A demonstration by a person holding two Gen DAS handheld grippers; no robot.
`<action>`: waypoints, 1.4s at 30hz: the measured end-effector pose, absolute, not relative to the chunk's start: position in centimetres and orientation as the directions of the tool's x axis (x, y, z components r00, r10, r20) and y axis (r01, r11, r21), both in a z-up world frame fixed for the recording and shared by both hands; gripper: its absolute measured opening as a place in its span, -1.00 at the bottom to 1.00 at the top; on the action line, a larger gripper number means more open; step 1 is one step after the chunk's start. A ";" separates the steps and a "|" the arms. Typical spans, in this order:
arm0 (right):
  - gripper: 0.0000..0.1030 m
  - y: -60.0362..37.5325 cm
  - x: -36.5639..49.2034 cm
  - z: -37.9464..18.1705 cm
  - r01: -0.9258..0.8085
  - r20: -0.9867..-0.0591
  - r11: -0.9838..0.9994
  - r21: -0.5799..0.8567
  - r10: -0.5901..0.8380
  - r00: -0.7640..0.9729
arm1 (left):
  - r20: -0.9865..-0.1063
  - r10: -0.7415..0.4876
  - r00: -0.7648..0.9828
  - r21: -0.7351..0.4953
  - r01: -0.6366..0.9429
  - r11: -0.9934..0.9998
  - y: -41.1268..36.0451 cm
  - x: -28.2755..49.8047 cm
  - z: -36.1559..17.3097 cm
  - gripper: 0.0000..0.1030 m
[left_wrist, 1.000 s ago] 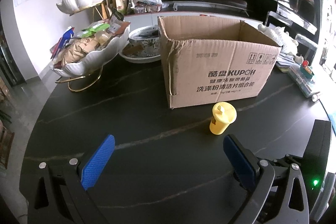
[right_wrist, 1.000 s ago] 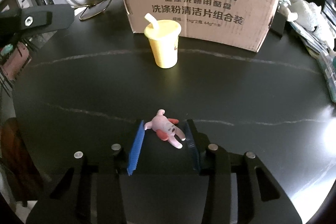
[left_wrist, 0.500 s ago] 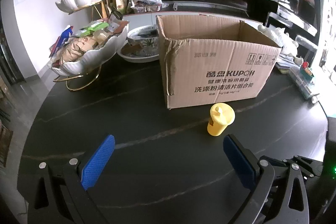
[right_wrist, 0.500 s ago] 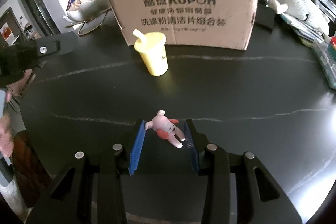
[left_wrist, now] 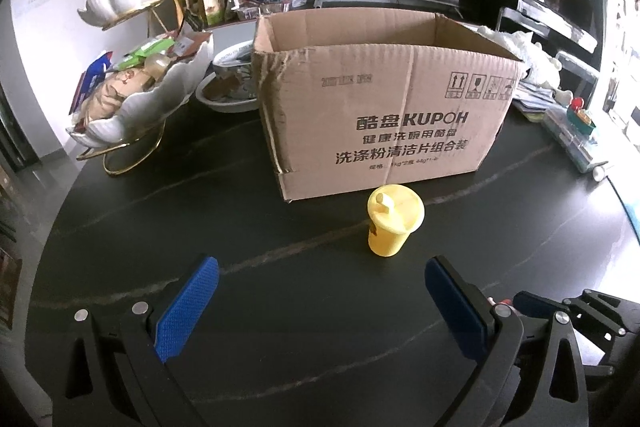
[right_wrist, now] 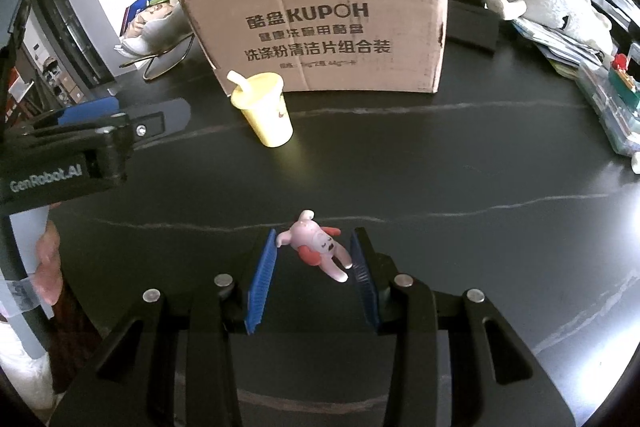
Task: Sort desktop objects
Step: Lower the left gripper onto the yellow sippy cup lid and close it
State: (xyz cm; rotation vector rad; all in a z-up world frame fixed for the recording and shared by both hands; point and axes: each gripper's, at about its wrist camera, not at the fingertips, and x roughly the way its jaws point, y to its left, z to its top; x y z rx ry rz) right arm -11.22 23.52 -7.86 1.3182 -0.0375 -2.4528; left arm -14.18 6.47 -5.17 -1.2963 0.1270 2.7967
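A small pink rabbit figure (right_wrist: 318, 247) is held between the blue pads of my right gripper (right_wrist: 314, 251), lifted above the dark table. A yellow lidded cup with a straw (right_wrist: 266, 113) stands in front of the open cardboard box (right_wrist: 320, 15); it also shows in the left wrist view (left_wrist: 394, 221), just ahead of my left gripper (left_wrist: 318, 287), which is wide open and empty. The box (left_wrist: 384, 99) stands open-topped behind the cup. The left gripper's body shows at the left of the right wrist view (right_wrist: 80, 143).
A white shell-shaped stand with snacks (left_wrist: 132, 95) and a patterned bowl (left_wrist: 230, 83) sit left of the box. A white plush toy (right_wrist: 552, 3), papers and a clear case with small toys (right_wrist: 616, 99) lie at the right. The dark round table (left_wrist: 280, 327) edge curves left.
The right gripper has risen and drawn back with the rabbit, so the box and cup look farther. The left gripper moved forward towards the cup, still open.
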 end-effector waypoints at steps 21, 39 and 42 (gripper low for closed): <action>-0.31 26.1 -14.5 -6.8 0.240 -0.795 -0.955 0.172 -0.279 -0.540 | -0.754 0.063 -0.654 0.055 -0.158 -0.986 9.0 -15.1 -6.0 0.96; -0.31 27.8 -15.8 -6.9 0.219 -0.788 -0.956 0.195 -0.286 -0.545 | -0.742 0.157 -0.652 -0.098 -0.126 -0.987 8.3 -16.9 -7.1 0.96; -0.31 27.9 -15.8 -6.8 0.220 -0.786 -0.955 0.200 -0.290 -0.546 | -0.729 0.104 -0.677 -0.068 -0.080 -0.994 8.3 -16.9 -7.0 0.96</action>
